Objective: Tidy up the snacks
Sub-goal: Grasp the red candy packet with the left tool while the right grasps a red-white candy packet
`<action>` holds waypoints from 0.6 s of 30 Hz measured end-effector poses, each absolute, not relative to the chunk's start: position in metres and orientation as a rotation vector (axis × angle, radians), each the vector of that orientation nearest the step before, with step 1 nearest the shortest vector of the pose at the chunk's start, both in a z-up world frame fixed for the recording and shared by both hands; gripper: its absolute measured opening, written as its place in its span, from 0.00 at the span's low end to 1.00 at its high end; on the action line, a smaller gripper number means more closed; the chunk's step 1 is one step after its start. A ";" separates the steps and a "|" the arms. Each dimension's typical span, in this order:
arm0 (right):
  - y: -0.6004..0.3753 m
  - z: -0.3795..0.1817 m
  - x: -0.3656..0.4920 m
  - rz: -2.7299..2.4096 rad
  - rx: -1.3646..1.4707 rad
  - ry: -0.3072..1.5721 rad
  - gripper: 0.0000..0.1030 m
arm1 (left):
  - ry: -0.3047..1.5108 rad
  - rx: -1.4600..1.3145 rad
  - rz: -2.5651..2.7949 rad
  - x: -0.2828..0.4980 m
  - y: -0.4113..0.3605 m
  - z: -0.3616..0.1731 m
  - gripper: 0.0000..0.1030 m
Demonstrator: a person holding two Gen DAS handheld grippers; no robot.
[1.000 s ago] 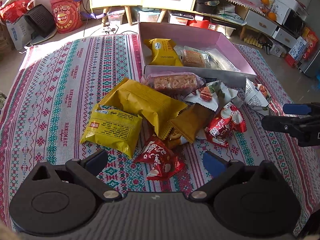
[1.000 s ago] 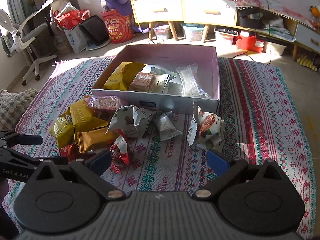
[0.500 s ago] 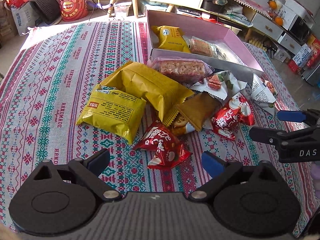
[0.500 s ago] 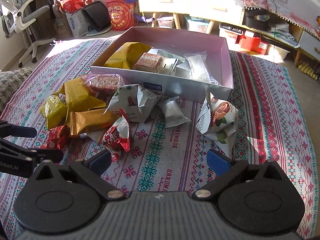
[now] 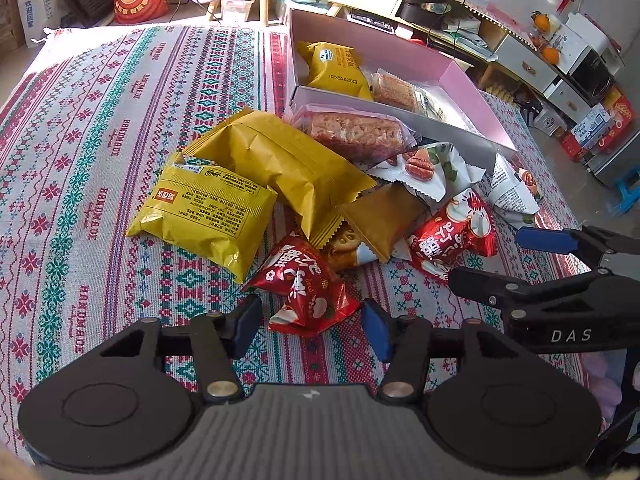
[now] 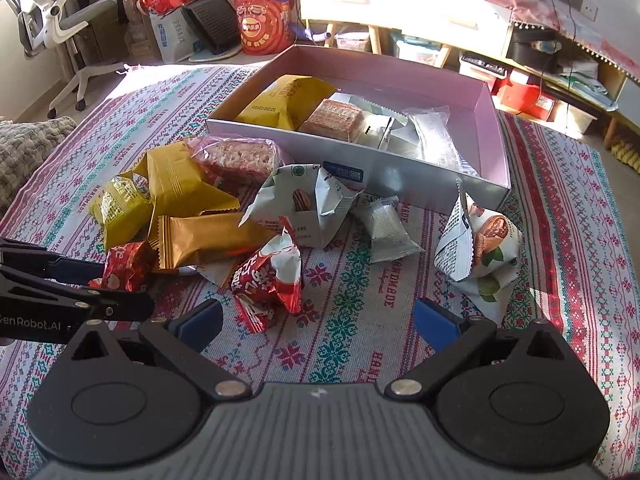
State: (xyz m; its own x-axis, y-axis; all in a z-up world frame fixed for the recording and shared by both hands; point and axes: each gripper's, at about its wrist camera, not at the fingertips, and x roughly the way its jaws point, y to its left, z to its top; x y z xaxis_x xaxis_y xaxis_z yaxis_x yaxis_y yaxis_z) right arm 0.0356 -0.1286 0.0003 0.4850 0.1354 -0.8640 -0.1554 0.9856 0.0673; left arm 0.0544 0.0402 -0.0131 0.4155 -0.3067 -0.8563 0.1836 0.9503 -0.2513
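Several snack packets lie in a heap on the patterned cloth (image 5: 100, 128) in front of a pink box (image 5: 460, 76) that holds a yellow packet (image 5: 336, 68) and other snacks. My left gripper (image 5: 310, 330) is open, its fingers on either side of a small red packet (image 5: 308, 288) without gripping it. My right gripper (image 6: 316, 322) is open and empty, low over the cloth just behind a second red packet (image 6: 268, 276). A white nut packet (image 6: 480, 252) stands to its right. The pink box also shows in the right wrist view (image 6: 360, 160).
Two yellow packets (image 5: 208, 212) and a gold one (image 5: 384, 216) lie in the heap. My right gripper's side (image 5: 560, 280) shows at the right of the left view. Cabinets, bags and a chair (image 6: 60, 20) stand beyond the cloth.
Both grippers have moved forward and down toward the heap. My left gripper's fingers have narrowed and now straddle the small red packet.
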 end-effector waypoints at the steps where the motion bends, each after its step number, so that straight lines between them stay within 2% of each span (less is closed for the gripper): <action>1: -0.128 0.000 0.036 0.177 -0.020 1.050 0.98 | 1.101 -0.122 -0.307 0.054 0.040 -0.013 0.53; 9: -0.124 0.000 0.045 0.177 0.007 1.052 0.97 | 1.120 -0.114 -0.303 0.055 0.042 -0.010 0.46; 18: -0.116 -0.001 0.051 0.178 -0.006 1.050 0.92 | 1.112 -0.059 -0.301 0.050 0.037 -0.007 0.45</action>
